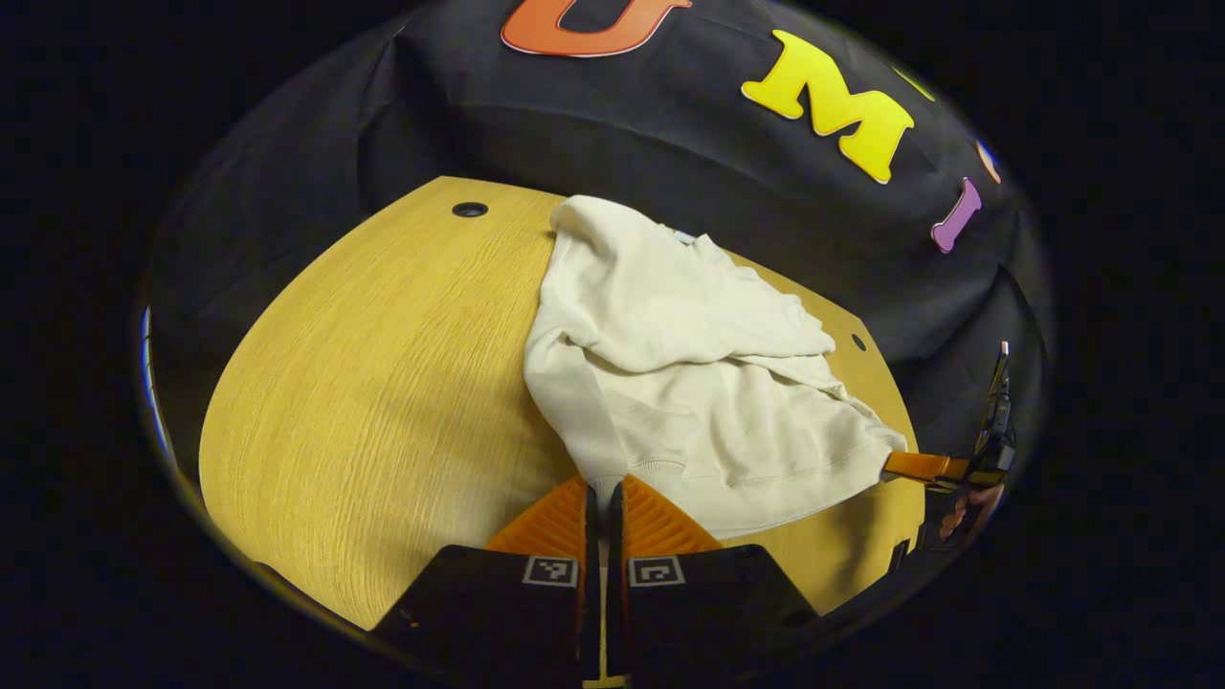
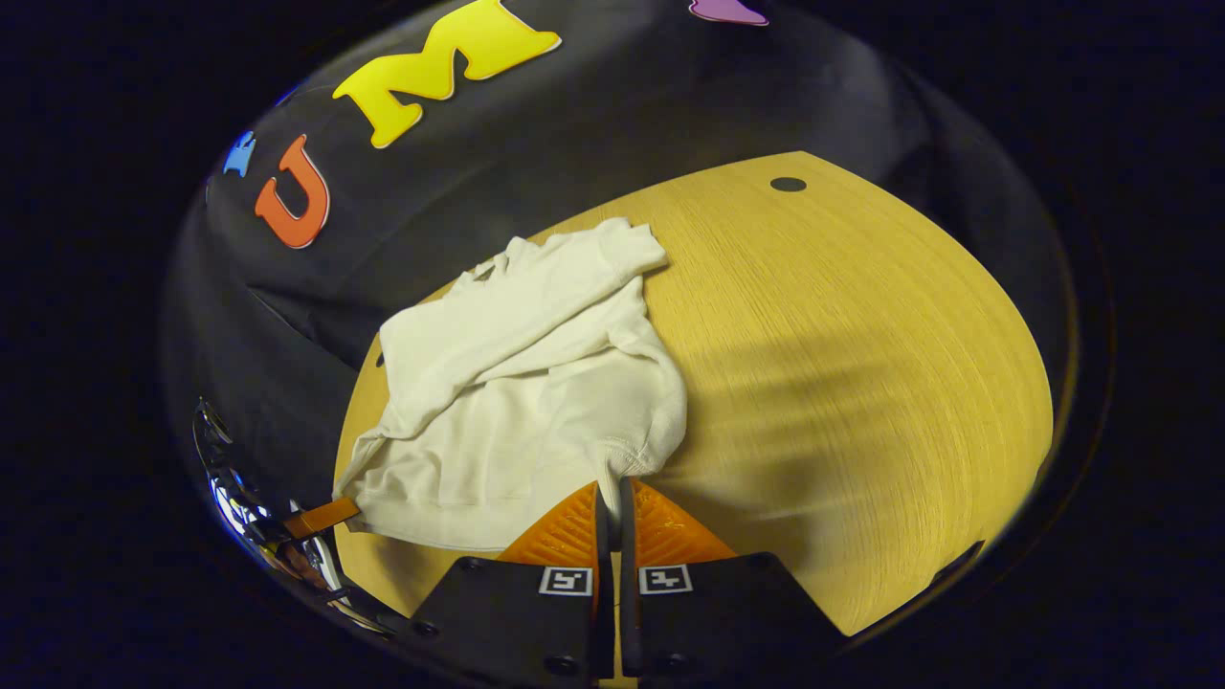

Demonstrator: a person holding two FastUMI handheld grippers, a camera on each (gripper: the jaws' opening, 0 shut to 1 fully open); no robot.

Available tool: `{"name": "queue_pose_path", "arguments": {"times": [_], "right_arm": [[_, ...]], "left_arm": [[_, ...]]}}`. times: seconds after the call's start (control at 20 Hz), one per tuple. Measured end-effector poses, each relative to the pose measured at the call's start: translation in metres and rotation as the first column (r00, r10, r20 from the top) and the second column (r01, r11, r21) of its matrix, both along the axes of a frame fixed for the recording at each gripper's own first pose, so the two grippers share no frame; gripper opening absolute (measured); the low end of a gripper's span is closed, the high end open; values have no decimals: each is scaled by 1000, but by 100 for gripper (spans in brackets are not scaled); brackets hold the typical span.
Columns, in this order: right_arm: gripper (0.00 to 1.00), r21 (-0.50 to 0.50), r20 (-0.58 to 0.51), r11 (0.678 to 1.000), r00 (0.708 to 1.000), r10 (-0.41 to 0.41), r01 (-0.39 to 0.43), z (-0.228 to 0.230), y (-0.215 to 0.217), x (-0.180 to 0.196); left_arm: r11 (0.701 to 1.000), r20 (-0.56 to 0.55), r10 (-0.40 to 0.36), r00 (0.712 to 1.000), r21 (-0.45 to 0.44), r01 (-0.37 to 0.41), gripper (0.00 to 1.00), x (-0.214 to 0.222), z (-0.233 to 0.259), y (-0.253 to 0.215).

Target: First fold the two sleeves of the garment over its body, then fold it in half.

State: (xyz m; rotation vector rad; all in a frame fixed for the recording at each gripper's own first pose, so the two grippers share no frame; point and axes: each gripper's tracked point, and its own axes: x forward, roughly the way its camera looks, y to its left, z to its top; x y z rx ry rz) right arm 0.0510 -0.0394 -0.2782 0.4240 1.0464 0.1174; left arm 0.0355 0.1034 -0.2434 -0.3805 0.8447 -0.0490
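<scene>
My left gripper point(image 1: 603, 498) and right gripper point(image 2: 612, 498) each pinch a hem corner of the garment point(image 1: 689, 383) at six o'clock; uneven lifting could spill the folded sleeves.

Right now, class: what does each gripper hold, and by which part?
Both hold the white garment: the left gripper and the right gripper each pinch a corner of its near edge.
</scene>
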Motion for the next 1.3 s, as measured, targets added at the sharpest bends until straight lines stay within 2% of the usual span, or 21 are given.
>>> {"name": "queue_pose_path", "arguments": {"times": [0.3,0.35,0.6,0.7,0.9,1.15,1.3], "right_arm": [[3,5,164,999,986,42,-43,61,13,78],[0,4,192,999,980,52,-54,71,17,93],[3,18,318,997,946,60,-69,119,36,192],[3,5,352,998,934,54,-59,123,41,233],[3,-21,364,999,930,52,-47,101,52,292],[3,-96,359,994,930,74,-42,30,60,343],[3,-101,337,995,941,29,6,-18,59,366]], "left_arm": [[1000,178,14,984,-7,-13,5,82,69,3],[999,204,29,979,-31,-23,5,97,84,2],[990,301,113,947,-115,-81,5,184,140,15],[986,319,148,936,-117,-116,5,218,152,29],[985,325,170,930,-86,-150,5,286,135,33],[986,319,158,934,5,-168,5,349,71,34],[985,323,125,938,75,-157,5,376,29,40]]}}
